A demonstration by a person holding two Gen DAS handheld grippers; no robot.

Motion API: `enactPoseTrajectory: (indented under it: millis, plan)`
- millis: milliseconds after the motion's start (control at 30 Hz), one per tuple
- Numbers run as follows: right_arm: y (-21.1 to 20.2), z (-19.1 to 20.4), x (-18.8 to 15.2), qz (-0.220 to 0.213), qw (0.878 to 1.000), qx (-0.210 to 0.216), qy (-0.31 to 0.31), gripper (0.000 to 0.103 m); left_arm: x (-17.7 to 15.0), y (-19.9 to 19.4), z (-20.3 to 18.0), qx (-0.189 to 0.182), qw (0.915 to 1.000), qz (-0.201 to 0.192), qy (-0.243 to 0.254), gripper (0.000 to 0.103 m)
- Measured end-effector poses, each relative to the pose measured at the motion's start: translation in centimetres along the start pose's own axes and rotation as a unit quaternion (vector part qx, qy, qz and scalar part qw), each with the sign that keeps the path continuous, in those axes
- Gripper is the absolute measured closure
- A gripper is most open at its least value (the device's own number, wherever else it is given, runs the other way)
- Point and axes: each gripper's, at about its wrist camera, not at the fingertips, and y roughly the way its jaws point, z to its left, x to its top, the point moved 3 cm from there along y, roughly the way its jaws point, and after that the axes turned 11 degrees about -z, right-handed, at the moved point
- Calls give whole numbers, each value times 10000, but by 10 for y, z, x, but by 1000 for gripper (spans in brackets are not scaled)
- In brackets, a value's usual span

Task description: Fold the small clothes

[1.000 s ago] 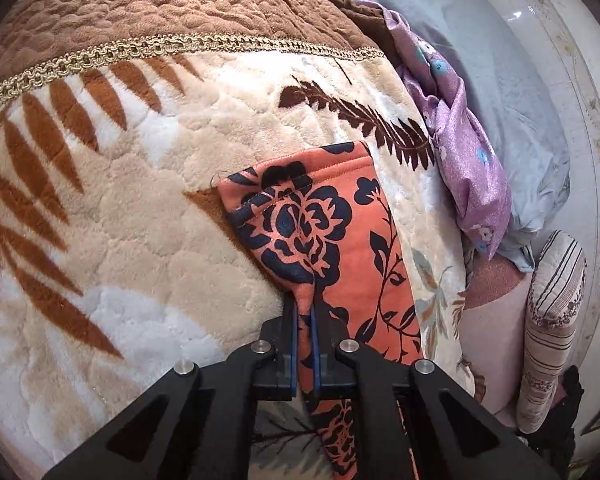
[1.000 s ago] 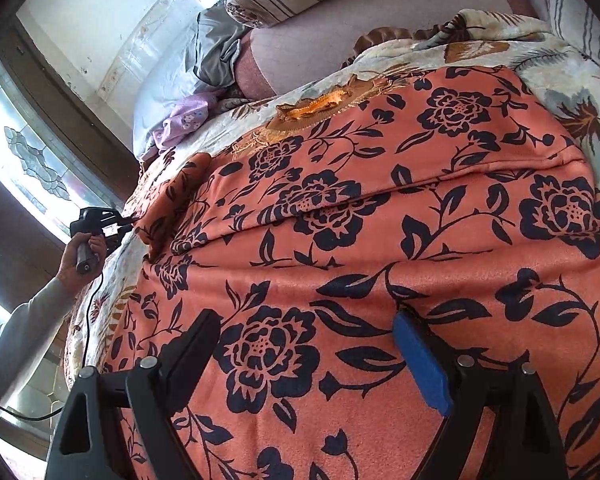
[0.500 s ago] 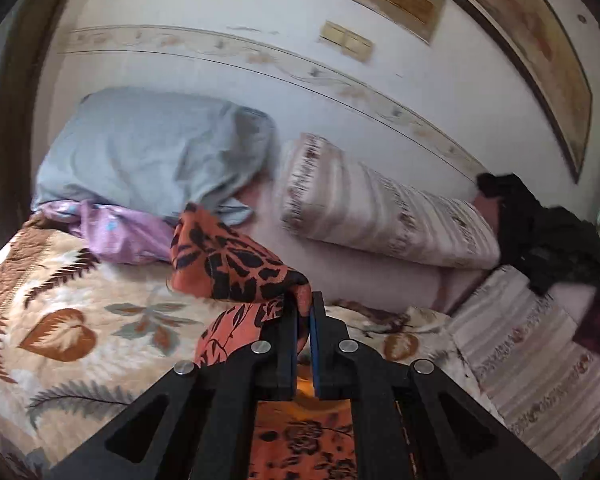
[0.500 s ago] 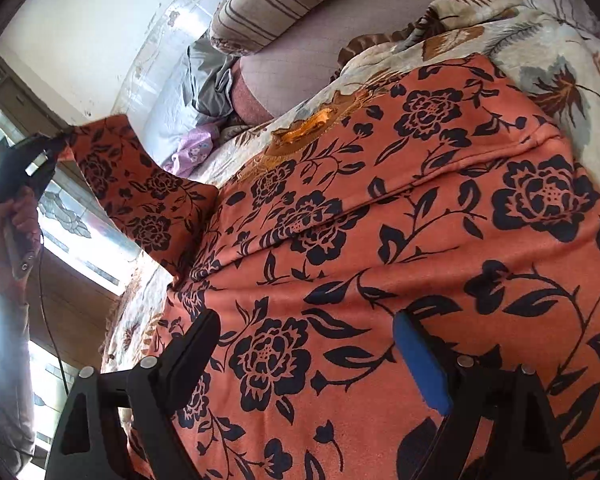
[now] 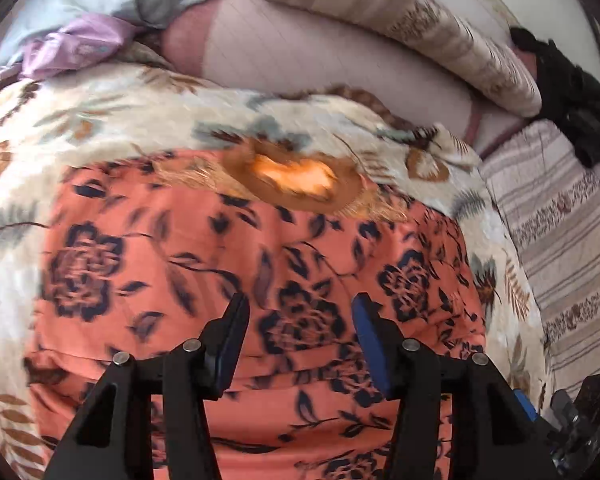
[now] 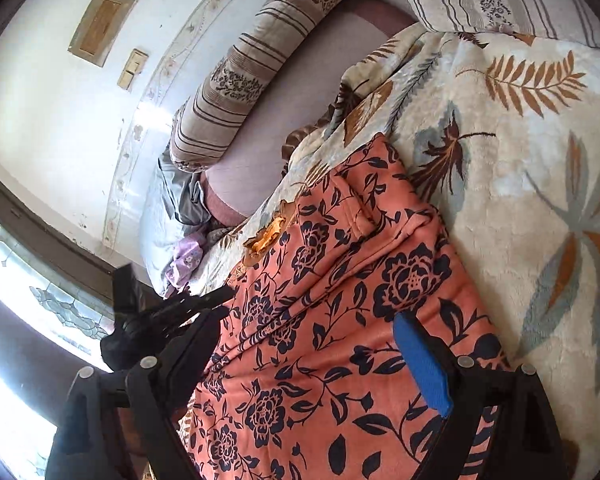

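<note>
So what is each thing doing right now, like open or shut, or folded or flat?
left gripper: open, jaws just been opening, above the cloth, gripping nothing.
right gripper: open wide, cloth below, nothing held.
orange flowered garment: lying on the blanket, one side folded over onto itself.
leaf-patterned blanket: spread out under the garment.
striped bolster pillow: lying against the wall.
purple cloth: crumpled beside the blanket.

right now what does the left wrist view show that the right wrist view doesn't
Only the left wrist view shows the black clothes heaped at the far right, and the left claw close up, its jaws just opened and empty.

Only the right wrist view shows the window, the framed picture and the wall switches.

Both show the orange floral garment on the leaf-print blanket, the striped bolster and the purple cloth.
</note>
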Motion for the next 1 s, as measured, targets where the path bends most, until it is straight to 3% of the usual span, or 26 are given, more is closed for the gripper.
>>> enactPoseTrajectory:
  millis: [67, 167, 300, 433, 533, 567, 600, 700, 800, 867, 933, 967, 1000]
  plan:
    - [14, 5, 10, 211, 9997, 75, 24, 12, 6, -18, 36, 450, 9985, -316, -87, 36]
    - [54, 13, 34, 498, 9987, 47, 27, 12, 0, -26, 91, 1024, 9932, -461, -305, 36]
    - [114, -13, 55, 906, 9922, -809, 271, 14, -19, -20, 133, 1055, 9894, -469, -876, 36]
    - [149, -29, 47, 1282, 9795, -1553, 89, 17, -33, -16, 149, 983, 9896, -519, -916, 36]
    - [162, -19, 40, 1448, 9722, -1809, -338, 41, -39, -11, 152, 935, 9907, -527, -833, 36]
    - [165, -17, 38, 1513, 9674, -1969, -510, 61, -40, -9, 154, 904, 9908, -532, -856, 36]
    - [166, -14, 36, 1556, 9630, -2101, -655, 74, -40, -8, 155, 873, 9907, -554, -887, 36]
    - [158, 22, 35, 1371, 9530, -2276, -1459, 86, -39, -11, 157, 799, 9902, -581, -990, 36]
    - [132, 49, 35, 996, 9483, -2289, -1958, 87, -36, -19, 160, 802, 9890, -649, -1064, 36]
    - [136, 33, 28, 985, 9413, -2479, -2070, 82, -30, -27, 158, 734, 9879, -878, -1050, 35]
    - [152, 1, 16, 1406, 9346, -2609, -1966, 55, -26, -28, 150, 693, 9892, -943, -878, 28]
    - [152, -12, 13, 1517, 9352, -2636, -1814, 32, -27, -22, 147, 700, 9912, -839, -751, 24]
    - [143, -9, 16, 1262, 9427, -2476, -1847, 33, -32, -12, 144, 768, 9937, -582, -578, 24]
